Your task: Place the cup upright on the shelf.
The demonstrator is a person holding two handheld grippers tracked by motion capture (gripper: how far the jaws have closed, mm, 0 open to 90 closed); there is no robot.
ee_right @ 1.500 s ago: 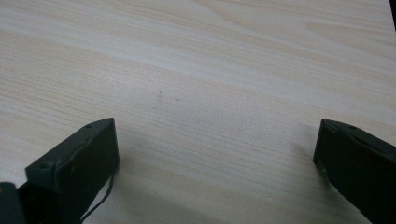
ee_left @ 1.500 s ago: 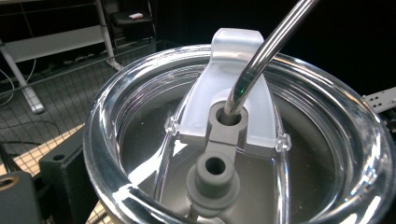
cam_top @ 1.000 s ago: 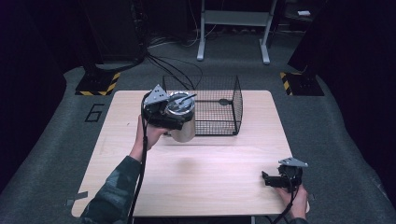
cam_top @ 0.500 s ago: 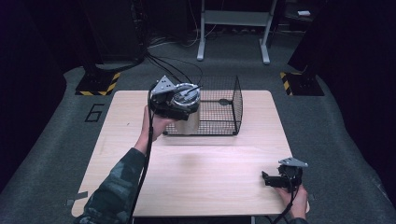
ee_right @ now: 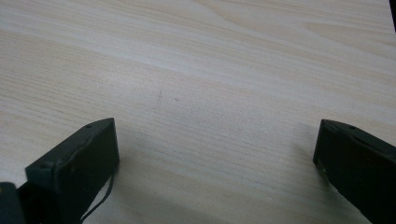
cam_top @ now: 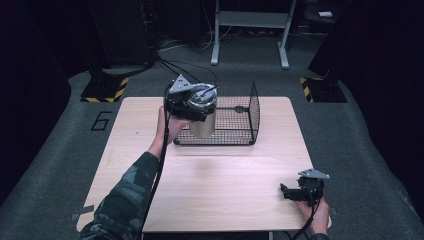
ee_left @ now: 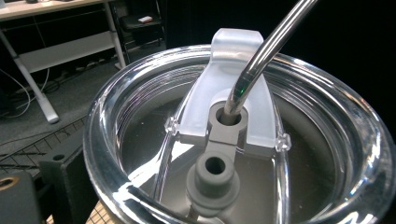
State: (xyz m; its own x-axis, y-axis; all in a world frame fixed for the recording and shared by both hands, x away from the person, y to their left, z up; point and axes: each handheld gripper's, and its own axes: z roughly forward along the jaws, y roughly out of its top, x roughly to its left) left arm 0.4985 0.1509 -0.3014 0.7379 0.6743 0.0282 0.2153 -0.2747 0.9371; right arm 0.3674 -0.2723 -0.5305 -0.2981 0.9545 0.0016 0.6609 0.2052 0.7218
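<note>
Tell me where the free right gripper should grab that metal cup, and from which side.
Grip the cup around its bare lower wall, coming in level from the side. The clear lid and slanting straw block the top, and the left gripper already holds it near the rim.

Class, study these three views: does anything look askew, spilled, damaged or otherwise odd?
Nothing spilled or damaged. The one thing askew is the metal straw, which leans off to one side from the clear lid of the tumbler that the left gripper holds at the wire basket.

Pale wooden table (cam_top: 210,185), black wire basket (cam_top: 235,120) on its far side
</note>
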